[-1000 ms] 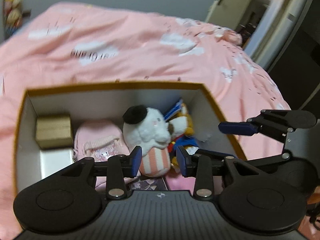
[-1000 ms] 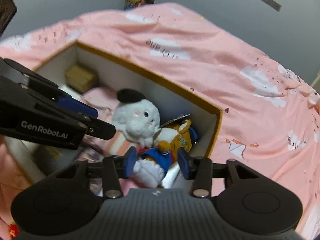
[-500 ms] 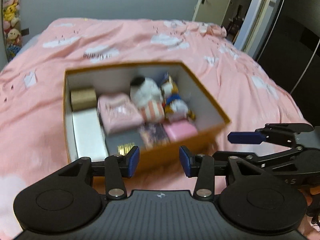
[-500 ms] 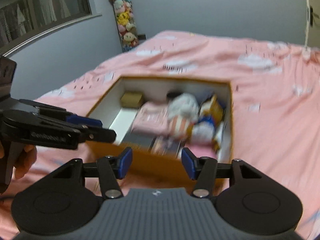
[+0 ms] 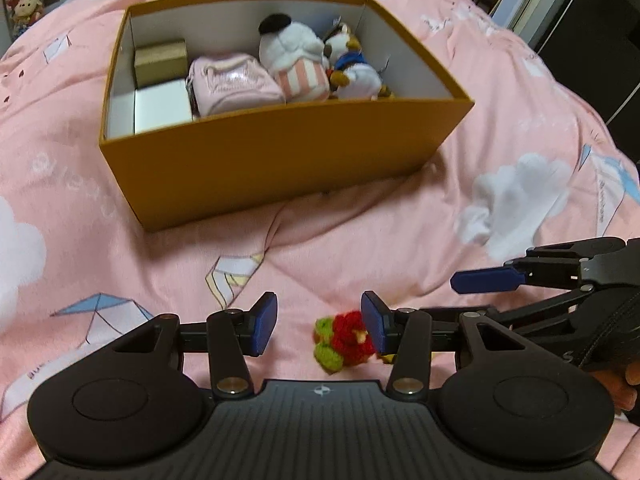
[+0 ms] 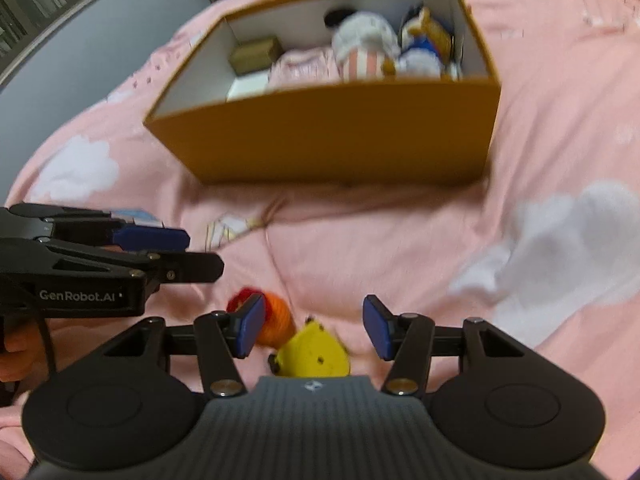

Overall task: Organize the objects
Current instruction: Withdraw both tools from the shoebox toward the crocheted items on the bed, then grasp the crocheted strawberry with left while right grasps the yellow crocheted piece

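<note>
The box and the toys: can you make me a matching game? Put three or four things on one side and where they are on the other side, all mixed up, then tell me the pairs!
Things:
1. white plush
2. gold carton
3. red and green knitted toy
4. yellow toy

Places:
A. on the pink bedspread, between the left gripper fingers
B. inside the orange box, far left corner
C. on the bedspread, between the right gripper fingers
D. inside the box, beside the pink pouch

Pairs: 1-D, 2-B, 3-A, 4-C
</note>
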Action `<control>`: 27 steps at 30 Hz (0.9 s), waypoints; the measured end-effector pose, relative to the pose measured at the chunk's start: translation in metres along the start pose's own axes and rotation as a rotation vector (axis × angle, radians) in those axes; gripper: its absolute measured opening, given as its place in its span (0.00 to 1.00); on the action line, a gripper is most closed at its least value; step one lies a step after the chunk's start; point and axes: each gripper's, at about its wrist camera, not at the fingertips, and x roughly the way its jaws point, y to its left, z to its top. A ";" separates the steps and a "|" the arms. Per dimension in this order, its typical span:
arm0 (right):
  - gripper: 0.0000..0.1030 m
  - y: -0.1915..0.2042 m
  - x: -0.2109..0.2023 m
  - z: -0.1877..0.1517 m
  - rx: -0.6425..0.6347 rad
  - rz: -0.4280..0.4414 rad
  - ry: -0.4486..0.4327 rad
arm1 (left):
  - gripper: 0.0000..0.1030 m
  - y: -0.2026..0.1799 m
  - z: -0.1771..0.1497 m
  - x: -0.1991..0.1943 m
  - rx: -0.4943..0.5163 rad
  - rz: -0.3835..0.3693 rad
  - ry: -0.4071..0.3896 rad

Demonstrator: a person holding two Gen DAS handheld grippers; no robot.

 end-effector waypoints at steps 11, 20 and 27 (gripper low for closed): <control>0.56 -0.007 0.045 -0.011 0.070 0.054 0.185 | 0.59 -0.003 -0.006 0.019 0.026 -0.044 0.064; 0.60 -0.015 0.062 -0.012 0.105 0.072 0.228 | 0.61 0.000 0.001 0.037 -0.025 -0.118 0.127; 0.60 -0.024 0.069 -0.018 0.179 0.104 0.259 | 0.62 0.003 0.005 0.046 -0.101 -0.194 0.175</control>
